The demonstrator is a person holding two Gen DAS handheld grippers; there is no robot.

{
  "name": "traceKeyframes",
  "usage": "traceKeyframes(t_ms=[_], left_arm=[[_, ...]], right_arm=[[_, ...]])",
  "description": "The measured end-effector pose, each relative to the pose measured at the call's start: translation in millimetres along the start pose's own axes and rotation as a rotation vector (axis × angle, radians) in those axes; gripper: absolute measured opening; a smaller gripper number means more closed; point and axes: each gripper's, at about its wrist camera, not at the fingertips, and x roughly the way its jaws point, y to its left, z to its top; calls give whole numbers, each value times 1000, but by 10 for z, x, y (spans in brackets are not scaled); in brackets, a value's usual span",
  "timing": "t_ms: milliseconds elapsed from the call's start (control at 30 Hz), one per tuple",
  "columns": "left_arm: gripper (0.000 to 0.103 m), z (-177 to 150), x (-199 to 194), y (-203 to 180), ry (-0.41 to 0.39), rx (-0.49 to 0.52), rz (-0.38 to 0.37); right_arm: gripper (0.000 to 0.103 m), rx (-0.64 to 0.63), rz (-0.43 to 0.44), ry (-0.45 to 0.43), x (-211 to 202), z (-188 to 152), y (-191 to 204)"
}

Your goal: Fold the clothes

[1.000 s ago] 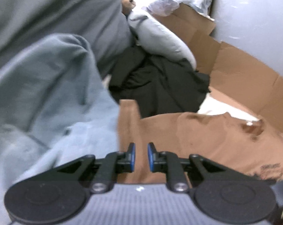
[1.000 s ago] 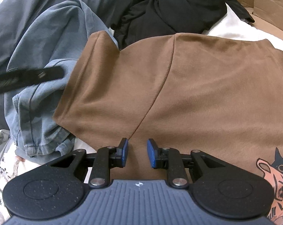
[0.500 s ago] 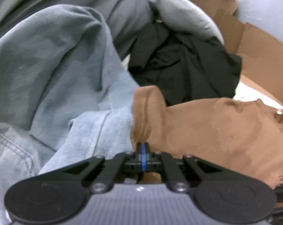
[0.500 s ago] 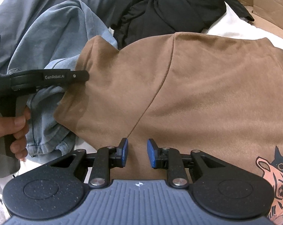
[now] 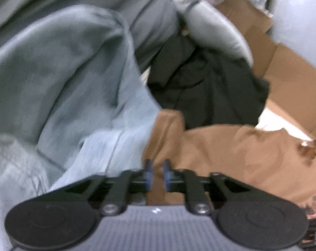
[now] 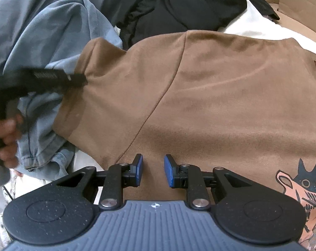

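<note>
A brown T-shirt (image 6: 220,104) lies spread flat, its cat print (image 6: 300,186) at the lower right. One sleeve (image 6: 99,73) reaches left over a blue denim garment (image 6: 53,31). My left gripper (image 5: 158,174) is open by a narrow gap, with the brown sleeve edge (image 5: 166,125) showing between and beyond its blurred pads. In the right wrist view the left gripper (image 6: 80,79) touches the sleeve's edge, where the cloth puckers. My right gripper (image 6: 153,170) hovers open over the shirt's body near the sleeve seam, holding nothing.
A crumpled black garment (image 6: 178,4) lies behind the shirt. Cardboard (image 5: 294,73) stands at the back right, with a grey padded item (image 5: 216,27) and a white sheet (image 6: 252,27) nearby. A hand (image 6: 5,138) grips the left tool's handle.
The left gripper shut at the sleeve edge half a second ago and now stands slightly open again, farther along the sleeve. The sleeve's edge has puckered. The right gripper has stayed put.
</note>
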Motion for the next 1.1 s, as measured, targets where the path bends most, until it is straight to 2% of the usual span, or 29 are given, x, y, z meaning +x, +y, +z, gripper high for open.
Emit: traceKeyframes(t_ms=[67,233,367,467,567,667,733,800,867,1033,1100], left_arm=[[33,76,-19,-52,-18,34,-30],[33,258,185,-105,0,80,-114],[18,359,498,-22,66,38,-152],[15,411,584,20,72,53,-77],[3,440,569,129,59,37,0],[3,458,519,234,46,12,47],[8,477,462,234,29,17,42],[36,502,427,233,18,39,38],[44,537,464,258,20,50,9],[43,505,548,293,49,89,-33],[36,479,588,273,65,104,-42]], right_arm=[[29,-2,-1,0,9,-12,1],[29,4,0,-6,-20,-11,8],[29,1,1,-17,-89,-29,1],[29,7,-9,-25,-160,-55,-61],[29,15,-21,-33,-233,-81,-131],[29,23,-32,-40,-306,-108,-200],[29,26,-46,-43,-356,-131,-266],[29,27,-71,-39,-408,-166,-374],[29,27,-97,-36,-460,-201,-483],[29,27,-160,-27,-591,-288,-753],[29,29,-180,-24,-637,-322,-840]])
